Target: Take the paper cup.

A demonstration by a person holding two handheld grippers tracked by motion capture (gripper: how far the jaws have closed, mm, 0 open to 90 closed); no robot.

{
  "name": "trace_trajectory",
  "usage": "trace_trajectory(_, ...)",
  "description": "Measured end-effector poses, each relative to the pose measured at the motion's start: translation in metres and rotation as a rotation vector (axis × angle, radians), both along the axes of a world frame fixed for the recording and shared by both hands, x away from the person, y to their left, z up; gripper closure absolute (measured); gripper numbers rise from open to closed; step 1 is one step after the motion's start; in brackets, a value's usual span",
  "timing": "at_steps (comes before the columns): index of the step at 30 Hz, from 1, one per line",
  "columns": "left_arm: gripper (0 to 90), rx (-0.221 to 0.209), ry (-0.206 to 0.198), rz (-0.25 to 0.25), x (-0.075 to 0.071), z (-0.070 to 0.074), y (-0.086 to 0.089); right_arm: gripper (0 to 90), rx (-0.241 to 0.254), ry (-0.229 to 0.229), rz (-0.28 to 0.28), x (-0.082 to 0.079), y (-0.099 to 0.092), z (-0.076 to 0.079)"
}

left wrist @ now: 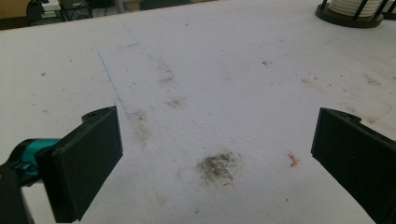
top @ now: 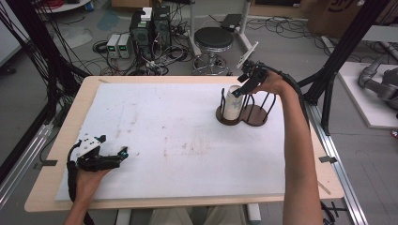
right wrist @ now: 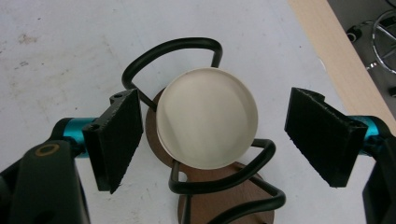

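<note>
Broadly, a light wooden table (top: 61, 140) carries a large white foam sheet (top: 178, 140), stained and scuffed, that covers nearly all of its top. Toward the far right of that sheet stands a dark brown wooden two-ring holder with black bent-wire uprights (top: 256, 115); one of its rings cradles a stack of white paper cups (top: 232, 105), bottom up, while the neighbouring ring beside it has nothing in it.

At the cup stack, the right gripper (top: 238, 92) hangs just over the top, tilted downward, with the person's forearm stretched far across the table. The left gripper (top: 123, 153) lies low over the sheet near the front left, well apart from the holder, and its jaws stand wide with bare foam between them.

From the right gripper view, the round flat base of the top cup (right wrist: 207, 118) sits between the two black pads, nearer the left pad, and I see clear gaps on both sides, so the jaws are spread and pinch nothing; the wire loops wrap round the stack below.

By contrast, the left gripper view gives the sheet's dark smudges, a tiny orange scrap (left wrist: 293, 161) and the holder's base far off at the top right corner.
</note>
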State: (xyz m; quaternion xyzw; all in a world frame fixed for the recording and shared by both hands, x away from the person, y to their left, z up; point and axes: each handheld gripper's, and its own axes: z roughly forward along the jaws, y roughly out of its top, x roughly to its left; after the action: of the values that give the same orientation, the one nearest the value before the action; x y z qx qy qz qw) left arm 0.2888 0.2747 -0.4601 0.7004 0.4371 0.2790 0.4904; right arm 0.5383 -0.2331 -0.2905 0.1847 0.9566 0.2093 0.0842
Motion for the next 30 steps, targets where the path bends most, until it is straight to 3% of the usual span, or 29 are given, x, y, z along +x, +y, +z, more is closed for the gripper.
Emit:
trace_trajectory(15,1.9,0.002,0.005,0.001,0.000,0.000,0.000,20.1,-0.008,0.042,0.019,0.006,0.005,-0.012)
trace_trajectory(24,1.9,0.002,0.007,0.001,0.000,0.000,0.000,33.4,-0.015,0.056,0.027,0.005,0.002,-0.017)
trace_trajectory(30,1.9,0.002,0.007,0.002,0.001,0.000,0.000,35.1,-0.024,0.056,0.024,0.005,0.001,-0.016)
